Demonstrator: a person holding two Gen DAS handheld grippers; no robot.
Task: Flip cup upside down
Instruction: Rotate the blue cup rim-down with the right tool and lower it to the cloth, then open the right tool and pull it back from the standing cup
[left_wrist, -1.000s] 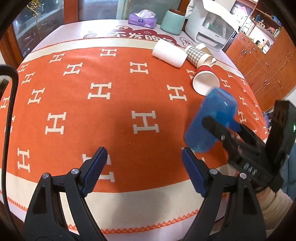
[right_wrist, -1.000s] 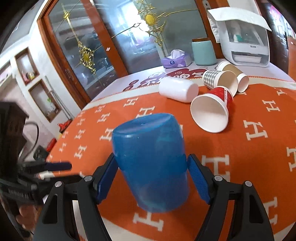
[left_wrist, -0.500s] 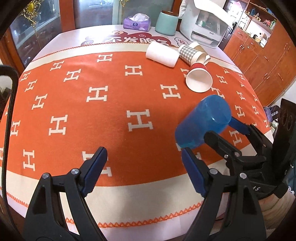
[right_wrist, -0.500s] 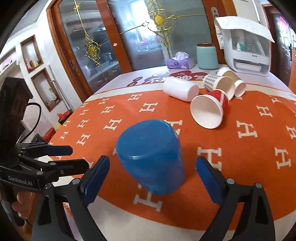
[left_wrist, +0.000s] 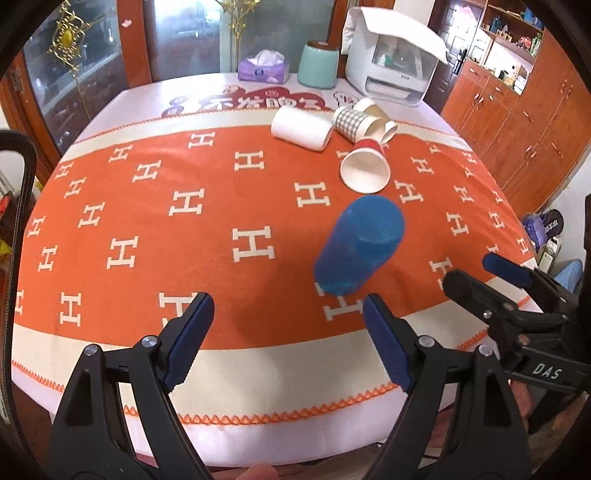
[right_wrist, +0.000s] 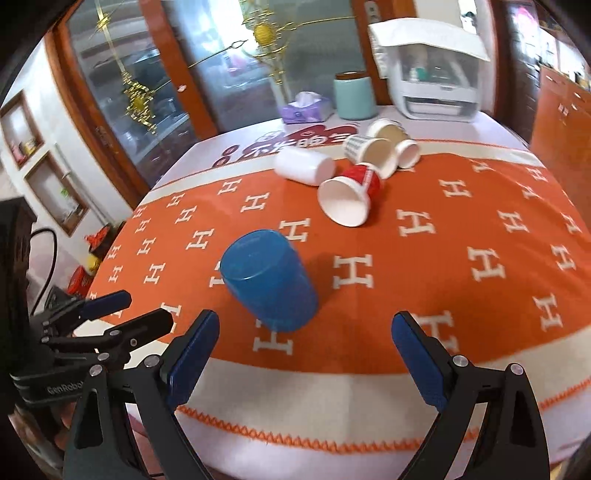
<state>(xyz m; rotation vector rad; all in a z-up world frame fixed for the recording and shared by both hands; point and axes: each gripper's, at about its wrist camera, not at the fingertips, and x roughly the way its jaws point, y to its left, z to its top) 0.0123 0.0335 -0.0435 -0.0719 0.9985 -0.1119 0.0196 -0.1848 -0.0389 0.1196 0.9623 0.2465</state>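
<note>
A blue plastic cup (left_wrist: 357, 245) stands upside down, base up, on the orange cloth (left_wrist: 221, 206) near the table's front edge; it also shows in the right wrist view (right_wrist: 271, 280). My right gripper (right_wrist: 301, 349) is open and empty, pulled back just in front of the cup, apart from it; it also shows in the left wrist view (left_wrist: 484, 271). My left gripper (left_wrist: 286, 339) is open and empty over the front edge, left of the cup; it also shows in the right wrist view (right_wrist: 127, 310).
Several paper cups lie on their sides at the back right: a white one (left_wrist: 301, 129), a checked one (left_wrist: 351, 122) and a red one (left_wrist: 365, 166). Behind them stand a tissue box (left_wrist: 263, 68), a teal canister (left_wrist: 318, 66) and a white appliance (left_wrist: 391, 70).
My right gripper opened, let go of the blue cup and drew back. The cup now stands on the cloth. The left gripper stayed open.
</note>
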